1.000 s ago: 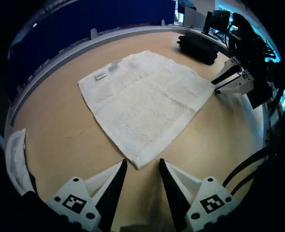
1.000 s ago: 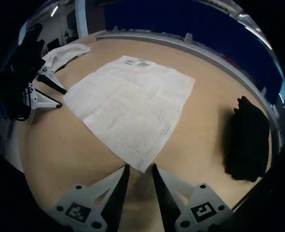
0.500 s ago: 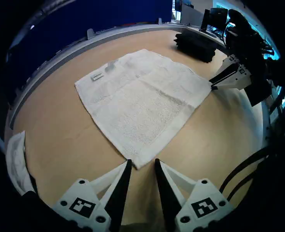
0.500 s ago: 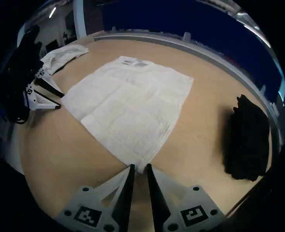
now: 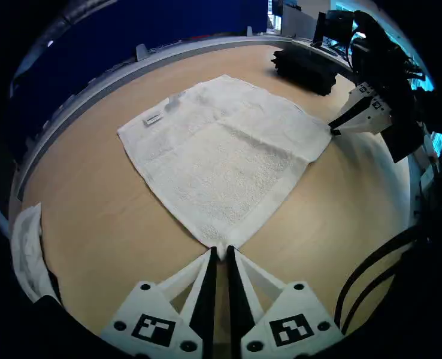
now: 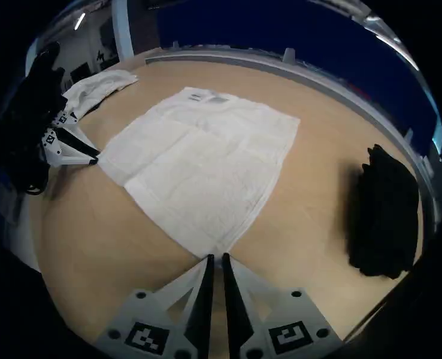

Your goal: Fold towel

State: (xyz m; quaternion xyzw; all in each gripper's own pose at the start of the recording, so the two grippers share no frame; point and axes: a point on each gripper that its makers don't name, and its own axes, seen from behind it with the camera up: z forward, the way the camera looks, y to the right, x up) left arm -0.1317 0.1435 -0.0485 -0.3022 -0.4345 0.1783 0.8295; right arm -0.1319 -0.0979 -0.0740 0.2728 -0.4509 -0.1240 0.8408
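A white towel [image 5: 227, 149] lies spread flat on the wooden table [image 5: 101, 203]; it is also in the right gripper view as the towel [image 6: 203, 161]. My left gripper [image 5: 220, 254] is shut on the towel's near corner. My right gripper [image 6: 216, 258] is shut on another near corner. The right gripper [image 5: 335, 127] also shows far right in the left gripper view, pinching that corner. The left gripper [image 6: 95, 160] appears at the left of the right gripper view, at the towel's corner. A small label [image 5: 153, 118] sits near the towel's far edge.
A dark folded stack [image 5: 305, 69] lies at the far right of the table, seen as a black heap [image 6: 383, 221] in the right gripper view. Another white cloth [image 6: 98, 84] lies at the far left; white fabric [image 5: 26, 251] sits beside my left gripper. A blue partition [image 5: 131, 30] backs the table.
Both grippers have gone from open to shut, each closing on a near corner of the towel. The corners now sit pinched between the fingers.
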